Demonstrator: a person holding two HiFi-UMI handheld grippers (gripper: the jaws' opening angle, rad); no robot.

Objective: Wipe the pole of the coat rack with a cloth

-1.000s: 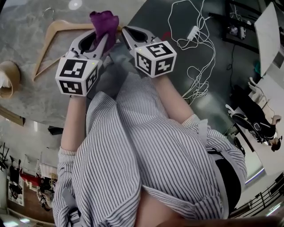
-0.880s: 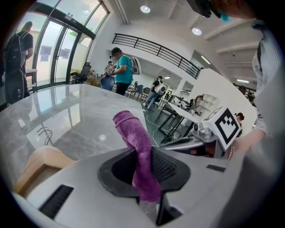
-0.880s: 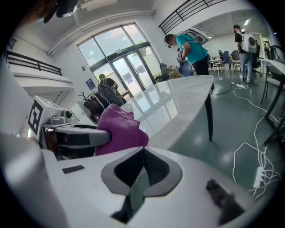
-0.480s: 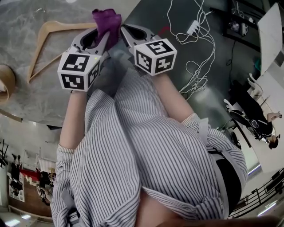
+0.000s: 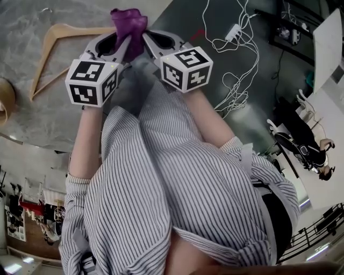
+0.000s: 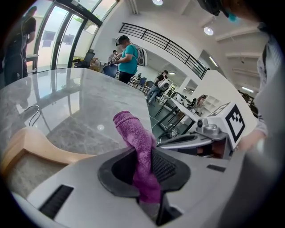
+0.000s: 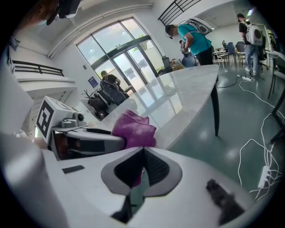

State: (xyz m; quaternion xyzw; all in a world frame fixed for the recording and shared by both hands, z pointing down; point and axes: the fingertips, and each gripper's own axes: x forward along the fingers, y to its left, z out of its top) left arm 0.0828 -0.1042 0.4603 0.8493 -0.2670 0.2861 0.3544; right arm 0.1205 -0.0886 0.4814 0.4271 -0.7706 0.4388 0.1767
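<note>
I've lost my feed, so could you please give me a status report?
Left tongs shut on purple cloth. Right tongs shut, empty, alongside. Coat rack pole not in view. Wooden hanger on table, by left tongs.

Cloth [image 5: 128,24]: plain purple, fuzzy weave.
Left gripper [image 5: 124,43] and right gripper [image 5: 149,38], beside the cloth: pale grey shells, black ribbed pads, white cubes with black square markers.
Hanger [image 5: 70,30], left of the cloth: light tan wood.
Table [image 5: 48,113], under the cloth: grey marble, paler veining.
Floor [image 5: 183,16], right of the cloth: dark grey-green; cables [image 5: 236,59] white.
Shirt [image 5: 161,188], below the cloth: white, fine dark stripes.
</note>
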